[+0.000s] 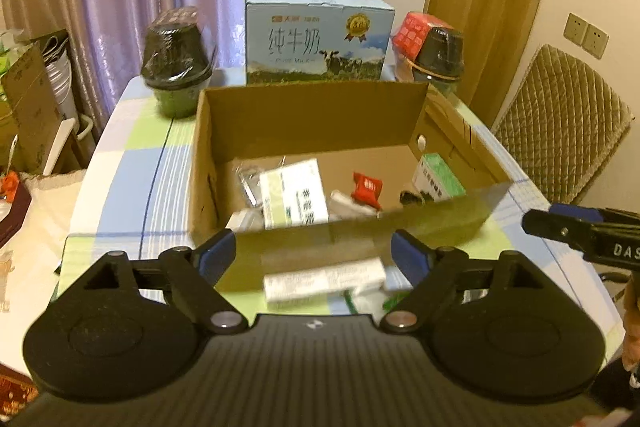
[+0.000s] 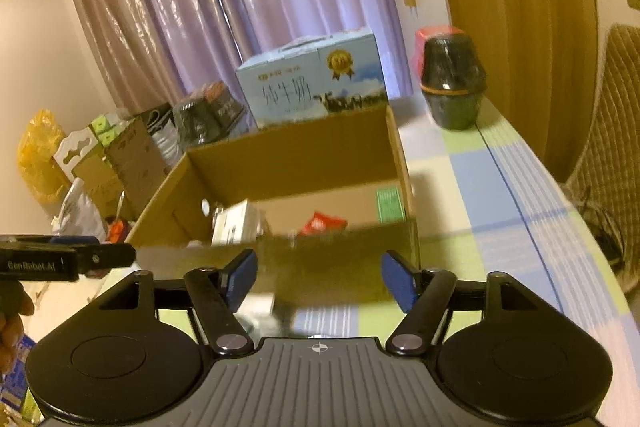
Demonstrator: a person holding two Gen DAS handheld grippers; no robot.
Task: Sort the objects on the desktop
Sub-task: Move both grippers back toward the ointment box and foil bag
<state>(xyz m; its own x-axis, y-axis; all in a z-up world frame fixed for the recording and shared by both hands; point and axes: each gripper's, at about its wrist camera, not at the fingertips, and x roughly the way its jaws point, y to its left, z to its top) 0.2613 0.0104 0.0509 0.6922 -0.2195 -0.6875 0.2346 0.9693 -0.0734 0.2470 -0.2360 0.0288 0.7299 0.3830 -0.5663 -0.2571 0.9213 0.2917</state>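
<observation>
Left wrist view shows, nearest, the left gripper point(image 1: 312, 255) with its blue-padded fingers point(image 1: 218, 257) spread wide and nothing between them, hanging over a flat white and green carton point(image 1: 324, 281) that lies on the checked green, blue and white tablecloth point(image 1: 124, 163), close against the near wall of the open brown cardboard box point(image 1: 316, 107). A scrap of green and white packaging point(image 1: 366, 301) lies just beside it. The right gripper point(image 2: 318, 275) is likewise wide open and empty, over the table at the box's near right corner; something pale and blurred sits beneath it, too smeared to name.

Inside the box lie a larger white and green carton point(image 1: 294, 197), a small red packet point(image 1: 366, 187), a green and white box point(image 1: 438, 181) in the right corner, and some clear wrapping at the left.

Beyond stand a blue milk carton with a handle point(image 1: 318, 37) and two dark wrapped bowls point(image 1: 176, 63).

The step in hand looks to be picking up the flat carton. It would go best by lowering the left fingers straight down across its narrow width, closing on the firm edges rather than the flat face, then lifting clear of the wall before carrying it over and releasing low, so it does not tip onto the rim.
</observation>
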